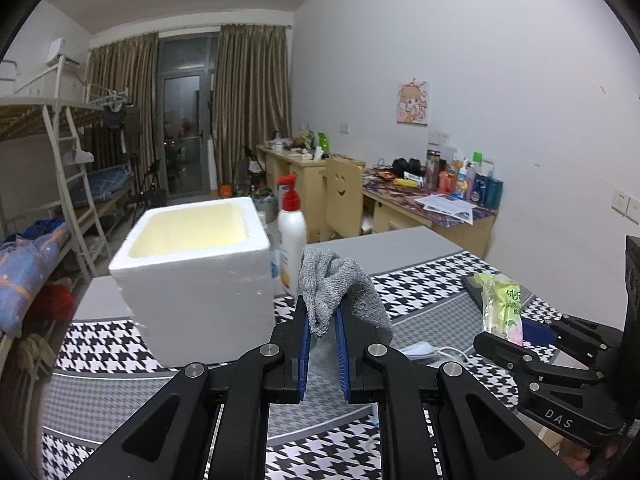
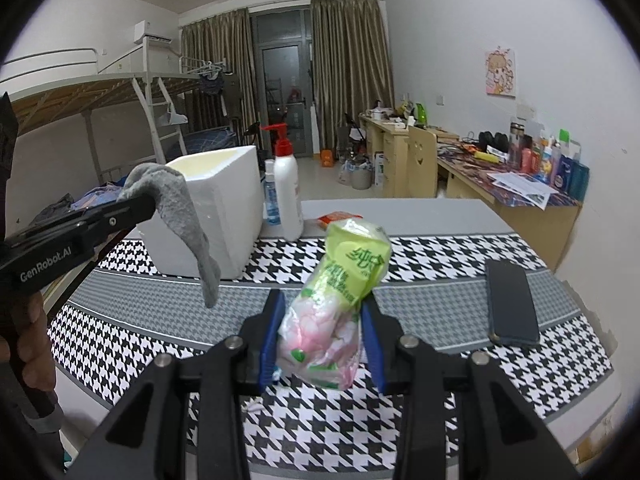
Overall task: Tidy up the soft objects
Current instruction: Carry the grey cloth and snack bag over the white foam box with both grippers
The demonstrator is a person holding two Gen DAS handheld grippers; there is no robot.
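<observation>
Dormitory furniture lies behind a worktop [image 1: 400, 248] under houndstooth cloth. Left wrist view: the left gripper [image 1: 322, 330] has its jaws closed on a grey knit cloth [image 1: 340, 284], limp and light, pinched at a bunched fold just beside the white foam box [image 1: 192, 276]; the box floor is hidden. Right wrist view: the right gripper [image 2: 320, 336] clamps a tissue packet [image 2: 340, 292] mid-body; its slippery film compresses easily, and its print is unreadable.
</observation>
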